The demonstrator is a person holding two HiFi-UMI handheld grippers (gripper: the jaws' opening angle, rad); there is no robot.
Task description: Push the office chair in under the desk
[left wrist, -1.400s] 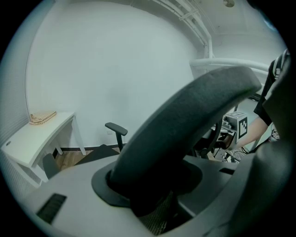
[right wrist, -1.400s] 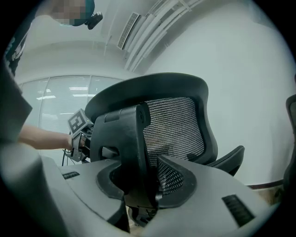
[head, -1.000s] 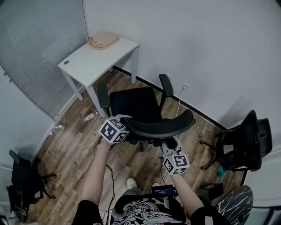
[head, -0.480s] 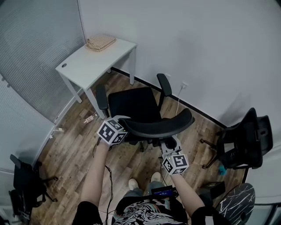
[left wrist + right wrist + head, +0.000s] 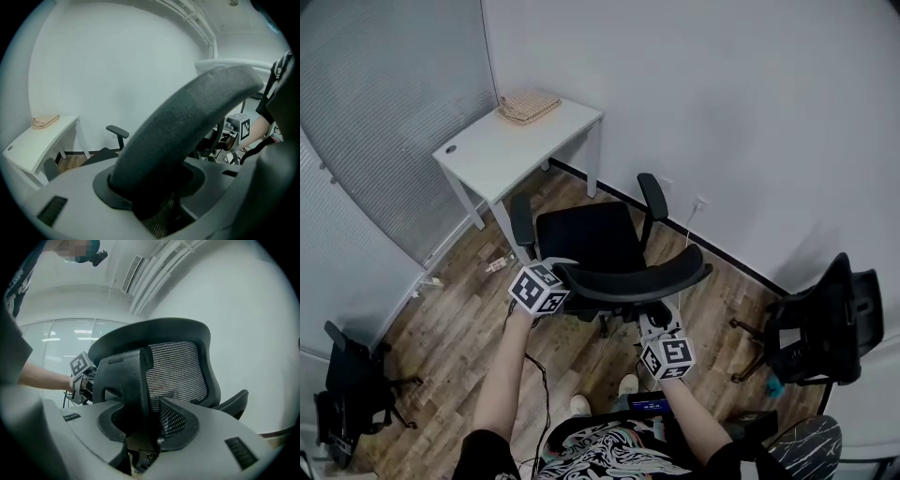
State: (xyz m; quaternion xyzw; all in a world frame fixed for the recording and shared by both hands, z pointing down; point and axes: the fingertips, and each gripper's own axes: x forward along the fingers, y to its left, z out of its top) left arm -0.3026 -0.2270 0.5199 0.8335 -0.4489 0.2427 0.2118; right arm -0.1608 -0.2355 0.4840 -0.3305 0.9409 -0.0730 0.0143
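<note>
Closest in, the right gripper [image 5: 140, 427] is clamped on the black spine [image 5: 129, 380] at the back of the office chair [image 5: 586, 230]. A bit further out, the left gripper [image 5: 154, 187] is clenched on the backrest's padded top rim [image 5: 187, 117]. The chair sits on the wood floor [image 5: 450, 319], seat facing the white desk [image 5: 502, 150] in the corner, near its front leg but not under it.

Left gripper [image 5: 154, 187] fingers [image 5: 70, 187] tight on chair backrest [image 5: 187, 117]
</note>
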